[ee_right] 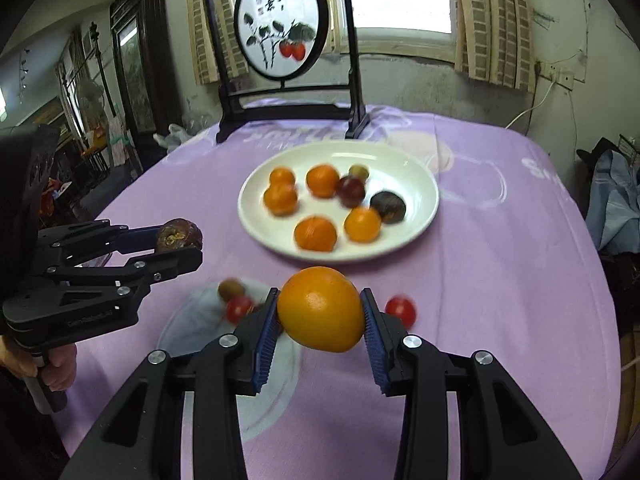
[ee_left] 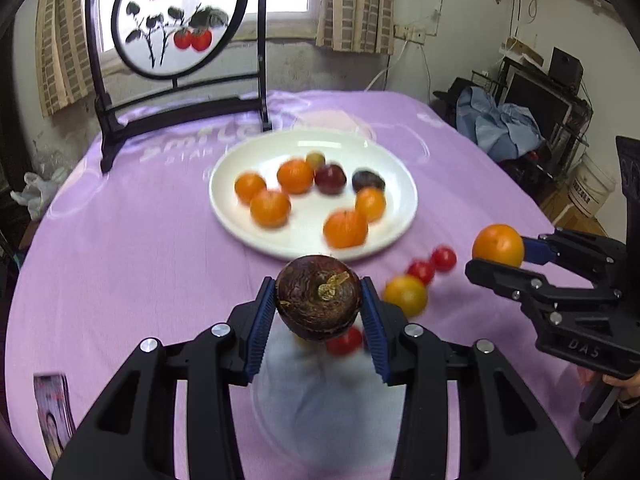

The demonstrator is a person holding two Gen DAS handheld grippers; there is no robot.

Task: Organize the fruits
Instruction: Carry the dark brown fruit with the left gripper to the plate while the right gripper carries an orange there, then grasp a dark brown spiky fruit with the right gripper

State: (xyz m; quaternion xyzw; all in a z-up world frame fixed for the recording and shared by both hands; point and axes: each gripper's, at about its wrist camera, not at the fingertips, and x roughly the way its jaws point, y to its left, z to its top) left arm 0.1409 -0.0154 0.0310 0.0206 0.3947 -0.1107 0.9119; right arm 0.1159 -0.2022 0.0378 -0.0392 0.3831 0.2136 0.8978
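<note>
Worktop (ee_left: 120, 248) draped in purple cloth, framed round painting (ee_left: 176, 16) at far edge. White plate (ee_left: 312, 240) mid-cloth carried oranges and dark plums. Left gripper (ee_left: 319, 300), jaws clenched on dark brown fruit (ee_left: 319, 296), above cloth. Right gripper (ee_right: 320, 316), jaws clenched on orange (ee_right: 321, 308). Cherry tomatoes (ee_left: 432, 264) lay near plate.

White plate (ee_left: 308, 245), orange tangerines (ee_left: 295, 176), dark brown passion fruit (ee_left: 319, 297), red tomatoes (ee_left: 443, 258), lilac tablecloth (ee_left: 132, 248).
</note>
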